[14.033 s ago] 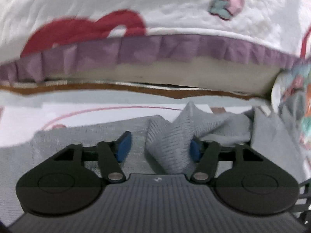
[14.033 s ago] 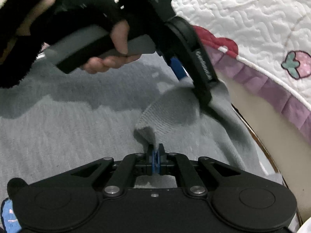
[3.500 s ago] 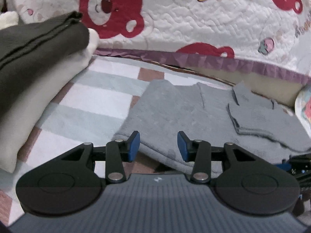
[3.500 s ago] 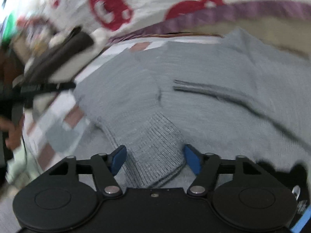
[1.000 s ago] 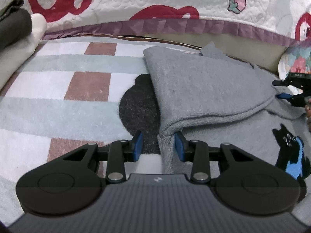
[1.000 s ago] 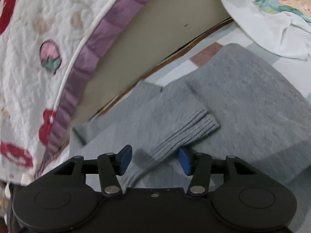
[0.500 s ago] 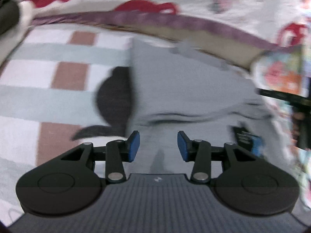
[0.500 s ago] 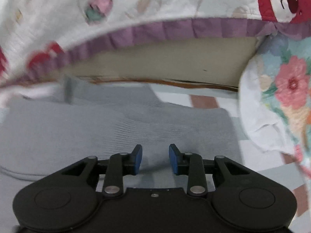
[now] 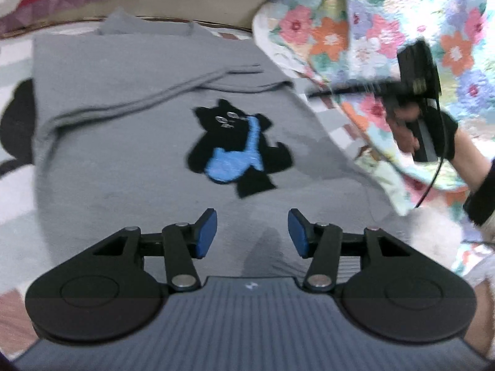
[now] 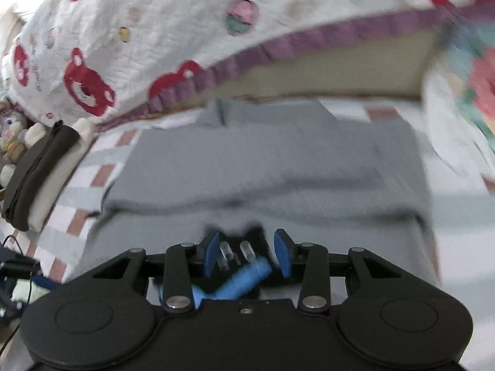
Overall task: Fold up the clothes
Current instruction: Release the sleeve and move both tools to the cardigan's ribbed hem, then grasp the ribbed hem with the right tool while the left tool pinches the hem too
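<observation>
A grey sweater [image 9: 130, 142] lies flat on the mat, with a black cat print [image 9: 238, 151] facing up and its sleeves folded across the upper part. My left gripper [image 9: 252, 232] hovers over the sweater's lower half; its jaws are opening with nothing between them. A person's hand [image 9: 408, 133] holds the right gripper at the sweater's right edge. In the blurred right wrist view, my right gripper [image 10: 246, 253] hangs above the sweater [image 10: 278, 170]. Its jaws are opening and grip nothing; the cat print [image 10: 247, 275] shows below them.
A white quilt with red bears [image 10: 154, 31] hangs over the bed edge behind the sweater. A floral quilt [image 9: 402, 15] borders the right side. A stack of folded dark and cream clothes [image 10: 40, 179] sits at the left on the checked mat [image 10: 92, 182].
Both grippers have let go of the sweater's folded edge and sleeve, then lifted and drawn back. The left view has swung right, from the sweater's left edge to the cat print.
</observation>
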The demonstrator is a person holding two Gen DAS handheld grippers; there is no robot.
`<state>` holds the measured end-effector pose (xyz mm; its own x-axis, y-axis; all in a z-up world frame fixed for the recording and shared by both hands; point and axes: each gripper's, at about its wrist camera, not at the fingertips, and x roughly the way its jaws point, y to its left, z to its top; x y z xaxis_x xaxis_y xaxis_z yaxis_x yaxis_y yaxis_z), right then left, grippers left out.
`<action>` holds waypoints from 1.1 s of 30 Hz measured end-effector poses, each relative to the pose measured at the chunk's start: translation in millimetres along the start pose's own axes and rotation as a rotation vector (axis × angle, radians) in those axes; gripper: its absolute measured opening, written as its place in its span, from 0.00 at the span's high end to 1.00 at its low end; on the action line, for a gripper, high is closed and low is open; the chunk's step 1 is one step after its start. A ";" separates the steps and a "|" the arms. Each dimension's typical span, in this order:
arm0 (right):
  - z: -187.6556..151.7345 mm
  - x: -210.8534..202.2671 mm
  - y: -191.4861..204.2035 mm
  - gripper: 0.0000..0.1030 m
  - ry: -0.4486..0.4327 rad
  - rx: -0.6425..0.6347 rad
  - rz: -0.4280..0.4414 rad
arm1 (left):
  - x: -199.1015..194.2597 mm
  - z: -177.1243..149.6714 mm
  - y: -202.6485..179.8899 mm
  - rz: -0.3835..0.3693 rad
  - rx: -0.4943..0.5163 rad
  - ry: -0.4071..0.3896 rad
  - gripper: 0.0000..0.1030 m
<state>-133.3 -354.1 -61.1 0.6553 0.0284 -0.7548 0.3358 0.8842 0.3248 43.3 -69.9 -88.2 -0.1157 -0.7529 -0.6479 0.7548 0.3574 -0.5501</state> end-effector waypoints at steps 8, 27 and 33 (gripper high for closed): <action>-103.1 -81.1 -28.2 0.58 0.087 0.220 -0.092 | -17.2 -13.1 -42.3 -0.159 0.138 -0.015 0.47; -186.4 -94.9 -33.6 0.47 0.215 0.531 -0.060 | -21.2 -24.7 -58.6 -0.183 0.204 0.018 0.44; -190.2 -100.1 -43.2 0.87 0.112 0.678 0.043 | -21.9 -25.2 -59.3 -0.249 0.196 0.004 0.43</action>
<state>-342.1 -306.4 -108.0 0.6154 0.1372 -0.7762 0.6846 0.3950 0.6126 -15.2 -60.6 -54.7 -0.3150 -0.8013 -0.5086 0.8130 0.0487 -0.5802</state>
